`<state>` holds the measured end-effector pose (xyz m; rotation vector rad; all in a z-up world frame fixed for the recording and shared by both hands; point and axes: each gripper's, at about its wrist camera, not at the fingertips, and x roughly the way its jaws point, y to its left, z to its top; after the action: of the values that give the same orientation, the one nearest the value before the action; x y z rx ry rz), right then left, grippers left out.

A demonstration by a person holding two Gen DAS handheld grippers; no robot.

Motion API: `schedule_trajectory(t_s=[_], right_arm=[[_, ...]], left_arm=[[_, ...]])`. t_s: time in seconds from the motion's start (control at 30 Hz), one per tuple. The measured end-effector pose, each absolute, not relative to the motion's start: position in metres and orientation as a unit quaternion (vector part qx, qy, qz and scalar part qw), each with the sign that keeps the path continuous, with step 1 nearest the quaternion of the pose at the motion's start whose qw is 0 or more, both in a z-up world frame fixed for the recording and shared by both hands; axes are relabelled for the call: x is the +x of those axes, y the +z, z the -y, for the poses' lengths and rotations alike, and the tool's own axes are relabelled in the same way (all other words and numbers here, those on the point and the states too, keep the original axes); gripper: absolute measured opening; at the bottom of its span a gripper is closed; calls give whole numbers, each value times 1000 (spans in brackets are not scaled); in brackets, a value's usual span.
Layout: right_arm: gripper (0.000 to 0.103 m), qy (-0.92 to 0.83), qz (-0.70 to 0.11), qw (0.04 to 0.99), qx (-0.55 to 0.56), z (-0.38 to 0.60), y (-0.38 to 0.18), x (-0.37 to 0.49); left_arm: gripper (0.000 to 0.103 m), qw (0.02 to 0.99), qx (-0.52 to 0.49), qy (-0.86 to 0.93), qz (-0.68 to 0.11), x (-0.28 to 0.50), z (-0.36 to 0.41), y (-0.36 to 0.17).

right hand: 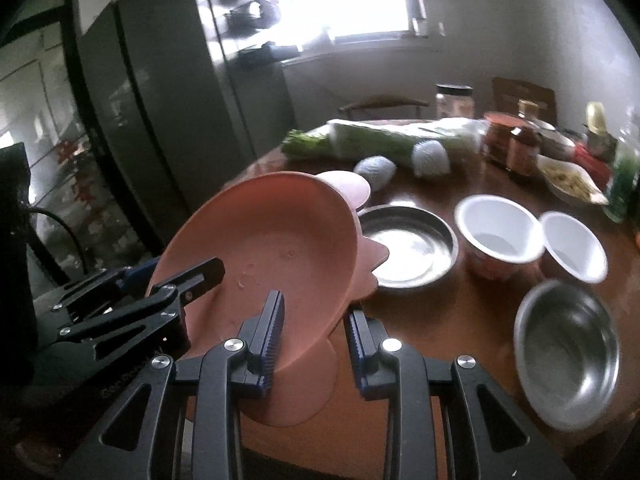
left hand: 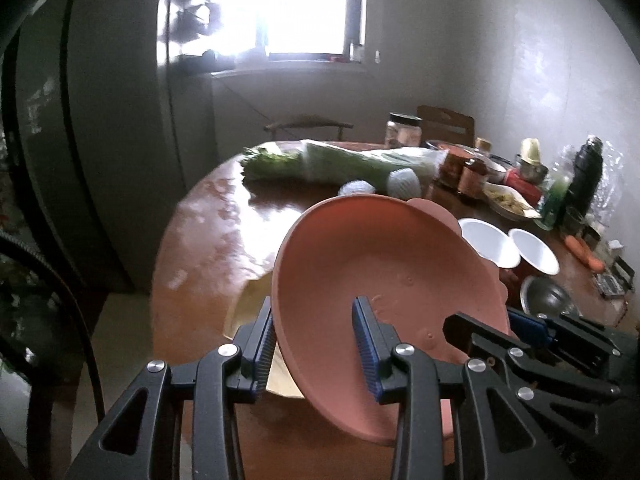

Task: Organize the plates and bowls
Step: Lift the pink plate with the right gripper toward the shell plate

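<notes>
A salmon-pink plastic bowl (left hand: 372,264) with wavy lugs on its rim hangs tilted above the brown round table (left hand: 208,248). My left gripper (left hand: 316,348) is shut on its near rim, one pad inside and one outside. My right gripper (left hand: 496,326) grips the opposite rim. In the right wrist view the pink bowl (right hand: 272,256) sits between the right gripper's (right hand: 314,340) pads, and the left gripper (right hand: 168,276) clamps its left edge. A pale yellow plate (left hand: 256,308) lies on the table under the bowl.
To the right stand a shallow steel dish (right hand: 404,244), two white bowls (right hand: 498,232) (right hand: 574,246) and a deep steel bowl (right hand: 568,356). Bagged greens (right hand: 384,136), two white net-wrapped fruits (right hand: 430,158), jars and bottles (right hand: 520,148) crowd the far side. A grey fridge (right hand: 160,100) stands left.
</notes>
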<state>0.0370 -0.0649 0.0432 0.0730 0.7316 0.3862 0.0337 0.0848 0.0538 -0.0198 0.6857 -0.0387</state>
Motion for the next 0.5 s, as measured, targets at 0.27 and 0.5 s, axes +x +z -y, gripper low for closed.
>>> schedule_trajectory(t_s=[0.27, 0.5], right_arm=[[31, 210, -364, 907, 22, 37, 44, 58], [31, 215, -379, 900, 24, 31, 32, 73]], left_arm=[[38, 939, -11, 12, -344, 51, -103, 52], [38, 929, -22, 18, -369, 61, -112, 31]])
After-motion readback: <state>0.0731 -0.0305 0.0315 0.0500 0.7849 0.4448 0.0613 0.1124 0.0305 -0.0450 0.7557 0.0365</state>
